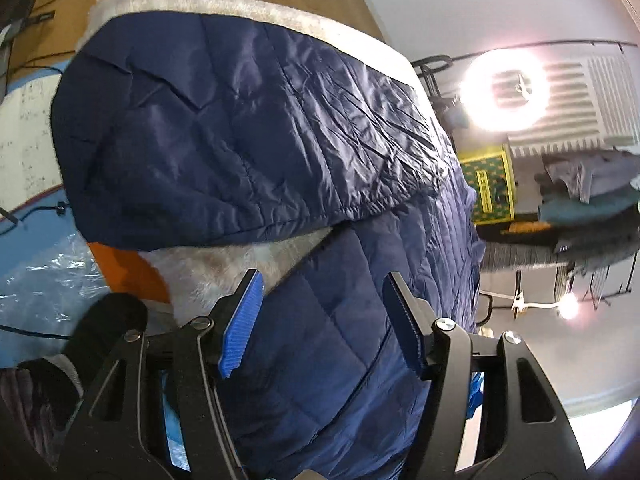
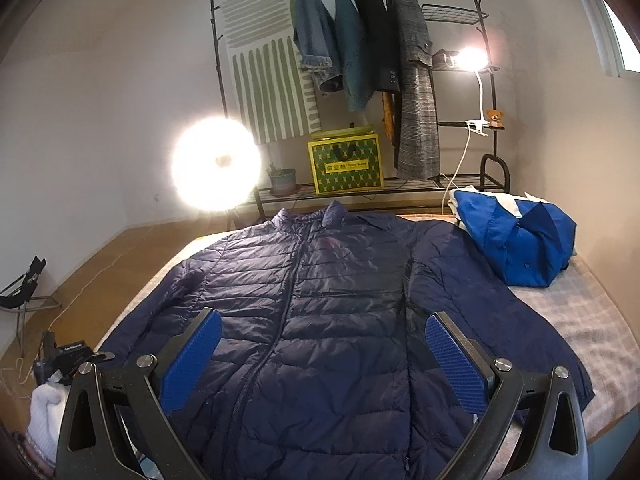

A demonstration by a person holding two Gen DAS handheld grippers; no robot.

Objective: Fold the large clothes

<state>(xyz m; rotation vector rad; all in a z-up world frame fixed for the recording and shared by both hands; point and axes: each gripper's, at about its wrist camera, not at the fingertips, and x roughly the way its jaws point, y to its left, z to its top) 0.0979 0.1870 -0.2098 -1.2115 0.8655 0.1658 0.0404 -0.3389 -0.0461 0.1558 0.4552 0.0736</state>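
Note:
A navy quilted puffer jacket (image 2: 320,300) lies face up and zipped on the bed, collar at the far end and both sleeves spread out. My right gripper (image 2: 326,360) hovers open over its lower front, nothing between the blue pads (image 2: 196,356). The left wrist view is rolled sideways. There the jacket's sleeve (image 1: 240,132) fills the upper part and the body (image 1: 360,320) the lower. My left gripper (image 1: 324,320) hangs just above the body's edge, jaws apart, with fabric in the gap and the pads (image 1: 244,320) not pressing on it.
A crumpled blue and white garment (image 2: 516,240) lies at the bed's far right. Pale blanket (image 2: 580,320) shows around the jacket. Behind stand a clothes rack (image 2: 360,40) with hung coats, a yellow-green box (image 2: 346,164) and a bright ring light (image 2: 216,164). Wooden floor (image 2: 100,272) runs along the left.

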